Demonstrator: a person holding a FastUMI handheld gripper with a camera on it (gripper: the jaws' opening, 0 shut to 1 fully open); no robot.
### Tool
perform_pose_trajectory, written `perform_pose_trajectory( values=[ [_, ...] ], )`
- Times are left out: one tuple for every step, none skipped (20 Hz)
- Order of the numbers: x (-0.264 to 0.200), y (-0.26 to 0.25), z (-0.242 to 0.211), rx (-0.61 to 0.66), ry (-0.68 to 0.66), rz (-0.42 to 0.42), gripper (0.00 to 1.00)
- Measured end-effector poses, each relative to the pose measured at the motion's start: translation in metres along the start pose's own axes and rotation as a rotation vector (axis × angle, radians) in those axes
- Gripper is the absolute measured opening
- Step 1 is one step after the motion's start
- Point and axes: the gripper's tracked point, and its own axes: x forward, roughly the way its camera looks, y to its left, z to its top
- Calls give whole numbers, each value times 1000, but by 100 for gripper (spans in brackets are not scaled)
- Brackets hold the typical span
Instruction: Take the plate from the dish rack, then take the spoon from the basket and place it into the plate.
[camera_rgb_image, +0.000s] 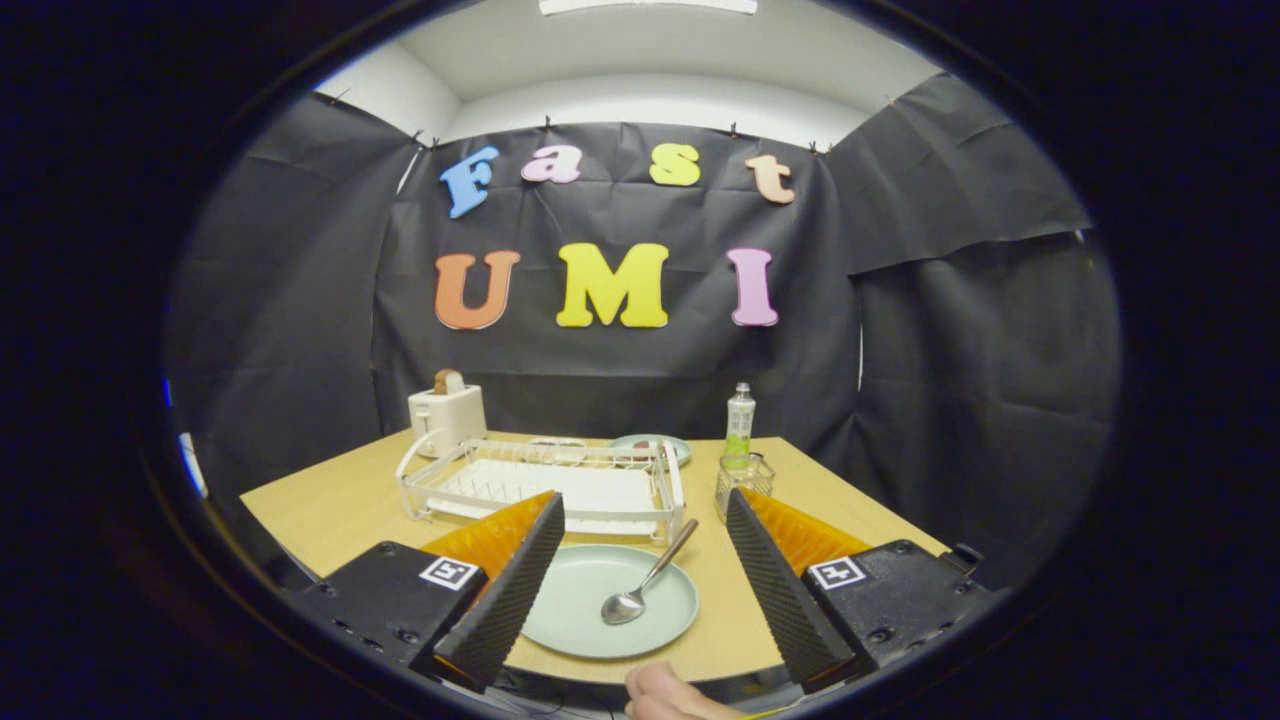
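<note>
A pale green plate (600, 603) lies flat on the wooden table (340, 500), low between my two fingers. A metal spoon (643, 584) rests in it, bowl on the plate and handle sticking out over the far rim toward the rack. My gripper (640, 520) hangs above the plate, open wide, with nothing between its fingers. Just beyond the plate stands the white wire dish rack (545, 485), with no dishes standing in it. A small clear basket (745, 483) stands to the right of the rack, just ahead of my right finger.
A white toaster (447, 415) with bread in it stands behind the rack's left end. A second pale green plate (652, 446) lies behind the rack. A clear bottle (739, 427) stands behind the basket. A person's fingertip (665, 692) shows at the table's near edge.
</note>
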Motion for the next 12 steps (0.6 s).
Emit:
perform_pose_trajectory(
  values=[
    [-6,-6,6,2,-13,-8,100],
    [-12,-11,12,10,-19,-17,100],
    [-18,-12,16,25,-25,-15,100],
    [-24,-10,21,38,-25,1,100],
    [-27,-10,22,46,-21,12,100],
    [-30,-14,25,49,-24,4,100],
    [-33,-23,30,51,-37,-13,100],
    [-34,-27,32,47,-45,-24,100],
    [-35,-25,31,41,-45,-25,100],
    [-36,-23,31,36,-37,-19,100],
    [-36,-21,28,36,-29,-12,100],
    [-36,-20,30,39,-33,-7,100]
  ],
)
